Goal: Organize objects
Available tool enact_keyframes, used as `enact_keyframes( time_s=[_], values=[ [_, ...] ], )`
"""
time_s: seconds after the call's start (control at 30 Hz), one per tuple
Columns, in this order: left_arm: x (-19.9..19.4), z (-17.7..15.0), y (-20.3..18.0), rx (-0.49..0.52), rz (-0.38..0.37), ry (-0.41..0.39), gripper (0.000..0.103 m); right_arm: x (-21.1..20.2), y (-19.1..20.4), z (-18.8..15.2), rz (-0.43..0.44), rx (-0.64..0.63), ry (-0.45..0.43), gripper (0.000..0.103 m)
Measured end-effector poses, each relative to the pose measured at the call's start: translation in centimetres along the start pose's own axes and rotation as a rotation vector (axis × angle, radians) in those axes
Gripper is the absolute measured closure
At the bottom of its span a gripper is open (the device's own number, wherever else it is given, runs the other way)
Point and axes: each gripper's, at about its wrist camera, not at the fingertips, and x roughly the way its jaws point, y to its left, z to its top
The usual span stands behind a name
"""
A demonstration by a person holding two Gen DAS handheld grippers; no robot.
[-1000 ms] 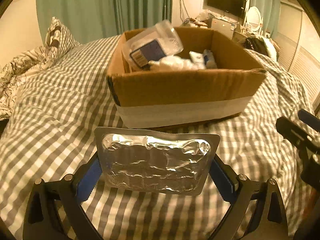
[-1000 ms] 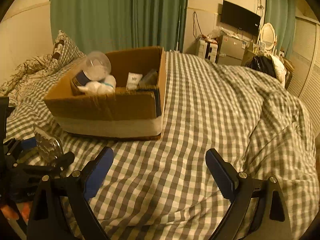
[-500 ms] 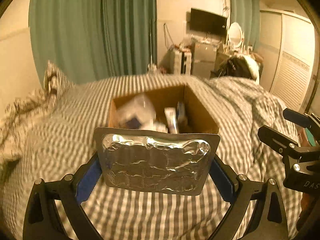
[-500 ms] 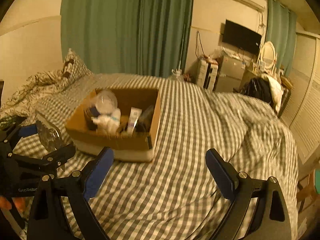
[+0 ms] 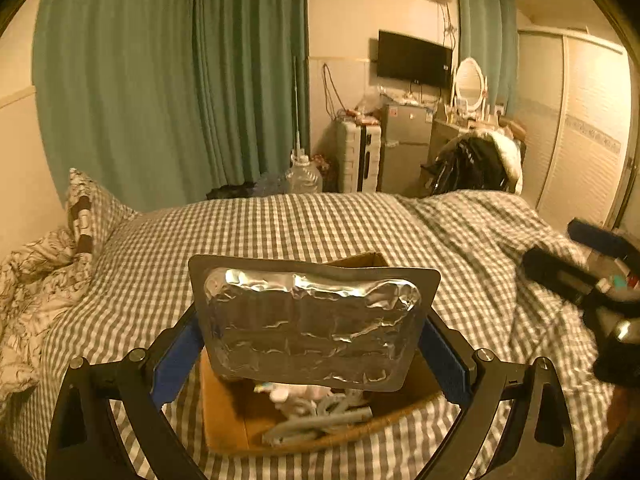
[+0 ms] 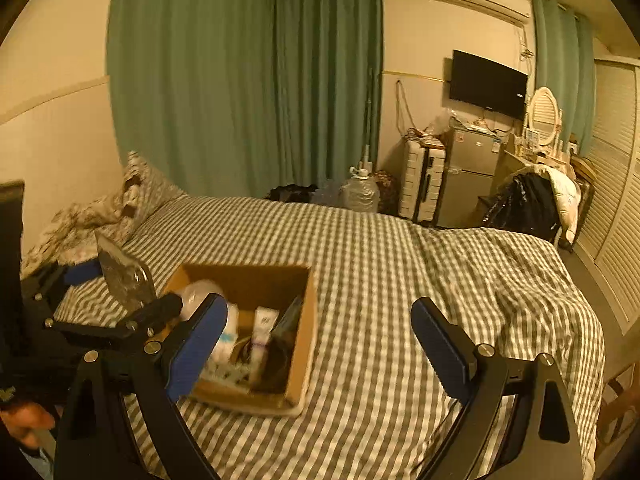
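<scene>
My left gripper (image 5: pixel 312 336) is clamped on a foil blister pack (image 5: pixel 312 324), holding it upright by its two side edges above the open cardboard box (image 6: pixel 298 344). The box sits on the checked bed (image 6: pixel 380 248) and holds tubes and small packets I can't make out clearly. My right gripper (image 6: pixel 320 340) hangs wide apart with nothing between its blue pads (image 6: pixel 438 344), just right of the box.

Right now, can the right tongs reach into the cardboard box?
Probably yes. The right tongs are open and hold nothing, and the cardboard box lies open-topped just below them. The left tongs, gripping the foil blister pack, crowd its left side.
</scene>
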Motion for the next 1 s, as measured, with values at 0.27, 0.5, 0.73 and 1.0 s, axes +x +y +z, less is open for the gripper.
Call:
enact_keyframes(
  time_s=[0.27,0.5,0.73,1.0],
  values=[
    [6.6,-0.8,-0.6,0.004,-0.051,0.067,0.0,4.9,-1.2,0.2,-0.004,0.032,0.032,0.009],
    [9.2,-1.4,0.3,-0.029,-0.052,0.108,0.0,7.7,-1.9,-1.8,0.006,0.047,0.075,0.009],
    [7.6,-0.4,1.4,-0.079,-0.038,0.088,0.0,6.5,-2.0,-1.4,-0.004,0.054,0.065,0.009],
    [0.0,2.4,2.8,-0.096,-0.009,-0.024,0.0,-0.1,-0.9,0.7,-0.016,0.029,-0.015,0.009]
  ],
)
